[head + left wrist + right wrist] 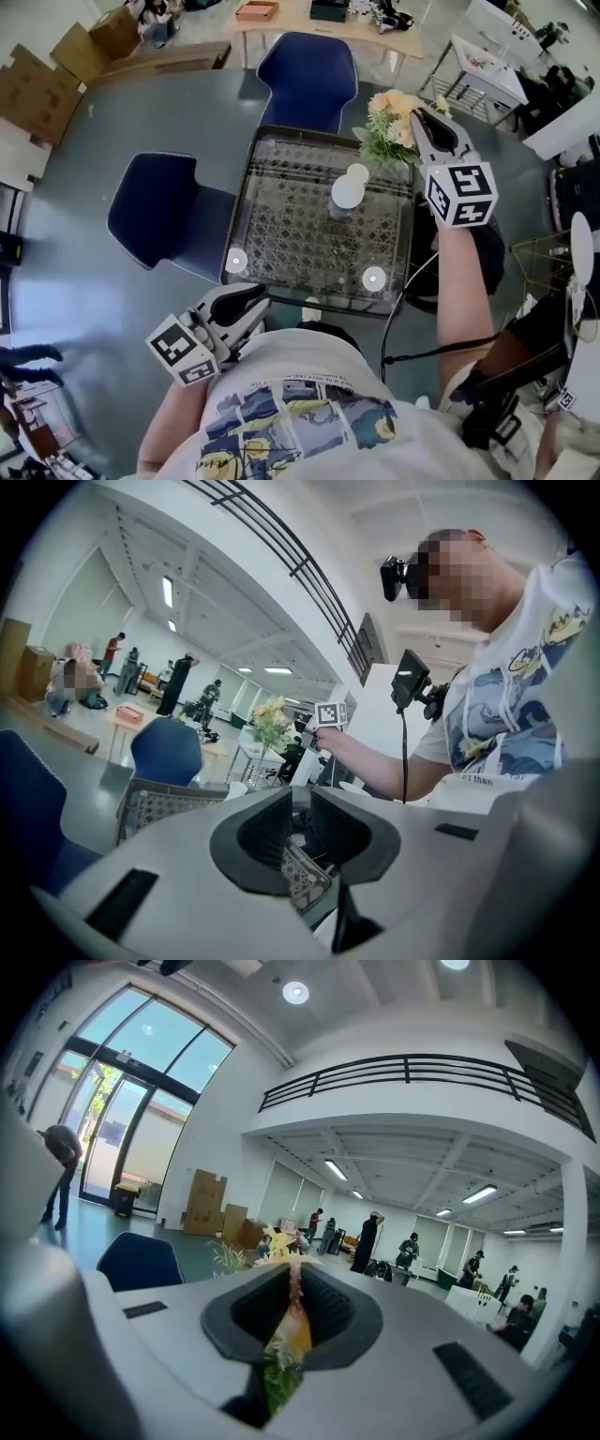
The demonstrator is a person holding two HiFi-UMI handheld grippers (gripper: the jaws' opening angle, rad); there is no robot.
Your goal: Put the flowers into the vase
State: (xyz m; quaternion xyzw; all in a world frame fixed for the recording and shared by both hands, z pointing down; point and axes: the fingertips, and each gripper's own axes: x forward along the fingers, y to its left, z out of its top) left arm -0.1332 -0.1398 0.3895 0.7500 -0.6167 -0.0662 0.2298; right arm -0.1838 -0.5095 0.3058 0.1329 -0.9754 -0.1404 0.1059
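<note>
A bunch of peach and yellow flowers (389, 122) with green leaves hangs in the air above the far right corner of the glass table (281, 253). My right gripper (419, 124) is shut on its stems. In the right gripper view the stems and blooms (284, 1330) fill the narrow gap between the jaws of the right gripper (292, 1265). A white vase (347, 194) stands upright on the table, to the left of and below the flowers. My left gripper (248, 305) hovers open at the table's near left edge with nothing in it. The left gripper view looks between the jaws of the left gripper (300, 803) at the flowers (270, 714).
Two blue chairs (309, 80) (159, 211) stand at the far and left sides of the table. Cardboard boxes (37, 84) lie at the far left. A wooden table (319, 23) and a white table (487, 66) stand at the back. Several people are in the hall.
</note>
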